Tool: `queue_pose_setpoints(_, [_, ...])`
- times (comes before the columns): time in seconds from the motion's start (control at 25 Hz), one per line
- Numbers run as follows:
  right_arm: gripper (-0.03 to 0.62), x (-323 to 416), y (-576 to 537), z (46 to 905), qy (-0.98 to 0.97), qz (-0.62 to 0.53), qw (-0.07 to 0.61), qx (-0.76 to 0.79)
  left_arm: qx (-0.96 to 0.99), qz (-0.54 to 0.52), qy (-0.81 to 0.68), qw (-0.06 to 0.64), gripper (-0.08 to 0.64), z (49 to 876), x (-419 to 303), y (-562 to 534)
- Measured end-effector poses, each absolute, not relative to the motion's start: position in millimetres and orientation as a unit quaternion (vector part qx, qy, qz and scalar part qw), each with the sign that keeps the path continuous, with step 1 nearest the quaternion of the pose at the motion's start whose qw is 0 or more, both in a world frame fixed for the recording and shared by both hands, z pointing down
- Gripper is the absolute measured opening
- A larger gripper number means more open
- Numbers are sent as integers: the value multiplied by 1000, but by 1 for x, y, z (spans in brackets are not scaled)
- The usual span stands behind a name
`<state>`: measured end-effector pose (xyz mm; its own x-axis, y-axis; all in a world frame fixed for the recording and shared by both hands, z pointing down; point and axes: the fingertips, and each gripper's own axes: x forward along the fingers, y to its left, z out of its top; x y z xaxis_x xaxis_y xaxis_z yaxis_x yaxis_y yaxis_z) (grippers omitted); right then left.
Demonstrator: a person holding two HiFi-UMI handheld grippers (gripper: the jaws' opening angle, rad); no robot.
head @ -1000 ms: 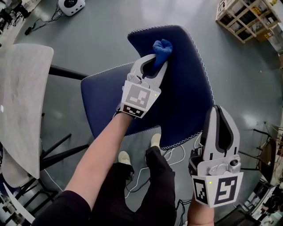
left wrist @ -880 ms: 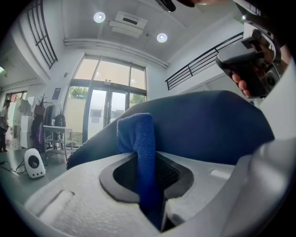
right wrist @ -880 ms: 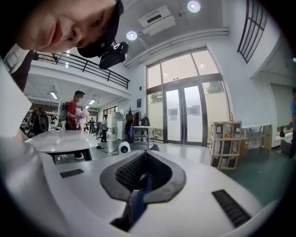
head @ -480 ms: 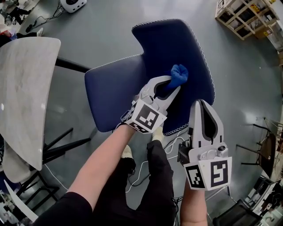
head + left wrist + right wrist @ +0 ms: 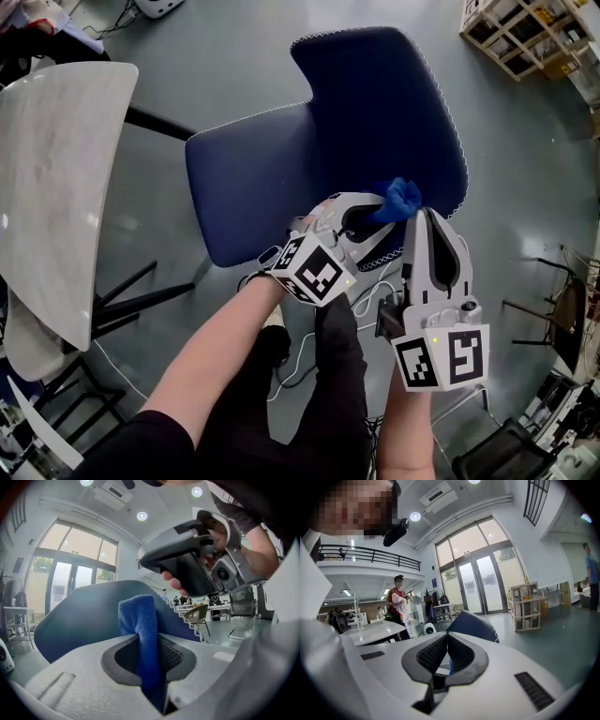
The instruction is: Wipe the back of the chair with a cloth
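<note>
Where grey floor (image 5: 234,56) spreads — navy chair (image 5: 375,112).

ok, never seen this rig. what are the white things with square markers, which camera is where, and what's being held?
No robot: a person holds a hand-operated claw in each hand; the marker cubes are part of them. The head view looks steeply down from the person's head. The other two pictures come from cameras riding on each claw, looking along its jaws. The left claw is shut on a blue cloth, at the stitched edge of the navy chair back nearest the person. The right claw is shut and empty, just beside it. A pale table stands at the left.
</note>
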<state>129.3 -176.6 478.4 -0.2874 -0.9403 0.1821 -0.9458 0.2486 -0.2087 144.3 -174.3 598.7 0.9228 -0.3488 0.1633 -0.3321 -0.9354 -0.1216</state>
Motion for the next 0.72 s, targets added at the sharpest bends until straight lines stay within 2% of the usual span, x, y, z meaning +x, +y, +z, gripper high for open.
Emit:
queue_pose_setpoints(0.36, [18,112,-174,487,-797,147,-15,585,-981,-57,184,11,78,598,130,-159])
queue_pose_setpoints(0.72, [18,83,-200,495,-818,154,-24,554,-931,-68,358,35,78,606,37,-322])
